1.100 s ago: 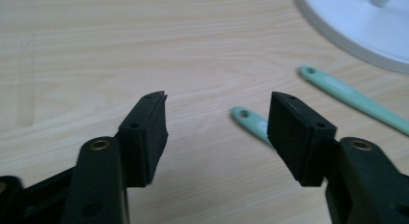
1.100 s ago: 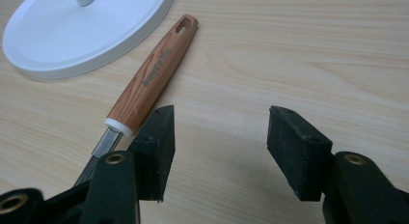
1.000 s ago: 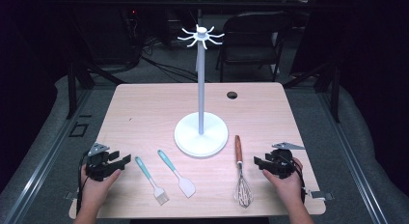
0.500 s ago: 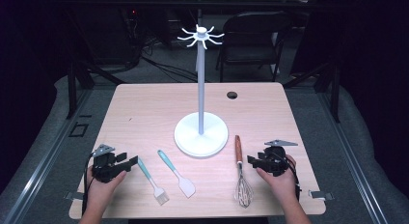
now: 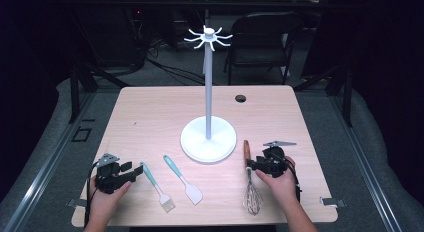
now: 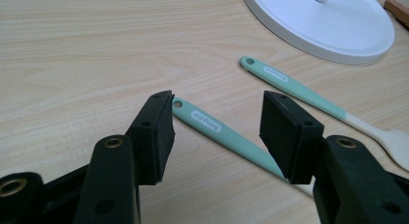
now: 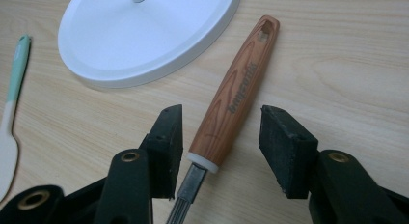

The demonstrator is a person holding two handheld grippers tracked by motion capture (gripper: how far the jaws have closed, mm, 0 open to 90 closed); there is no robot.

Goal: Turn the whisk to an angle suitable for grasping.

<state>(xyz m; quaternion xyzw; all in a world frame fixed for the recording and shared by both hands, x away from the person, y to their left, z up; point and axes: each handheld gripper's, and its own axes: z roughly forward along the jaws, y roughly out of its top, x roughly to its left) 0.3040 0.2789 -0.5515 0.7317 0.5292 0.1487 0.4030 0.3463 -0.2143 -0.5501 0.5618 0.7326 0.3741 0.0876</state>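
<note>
whisk (image 5: 252, 186) lies flat on the surface (image 5: 150, 117), nearest me, on the right of the white stand (image 5: 208, 139), its wooden handle (image 7: 235, 103) pointing toward the stand's base and the wire head toward me. my right gripper (image 5: 254, 165) has its fingers (image 7: 169, 137) spread to either side of that handle, just above the metal collar, released and not pressing on it. left of the stand, the pastry brush (image 5: 156, 186) lies flat too, and my left gripper (image 5: 134, 172) has its fingers (image 6: 156, 132) parted around the mint handle (image 6: 217, 130), pressing on nothing. the spatula (image 5: 183, 180) lies between brush and stand, untouched. farther off, the stand's hooks (image 5: 209, 37) at the top of the pole are all bare. so, as i judge it, nothing is hung yet: both grasps, the lifts and the hanging of all three utensils are left.
</note>
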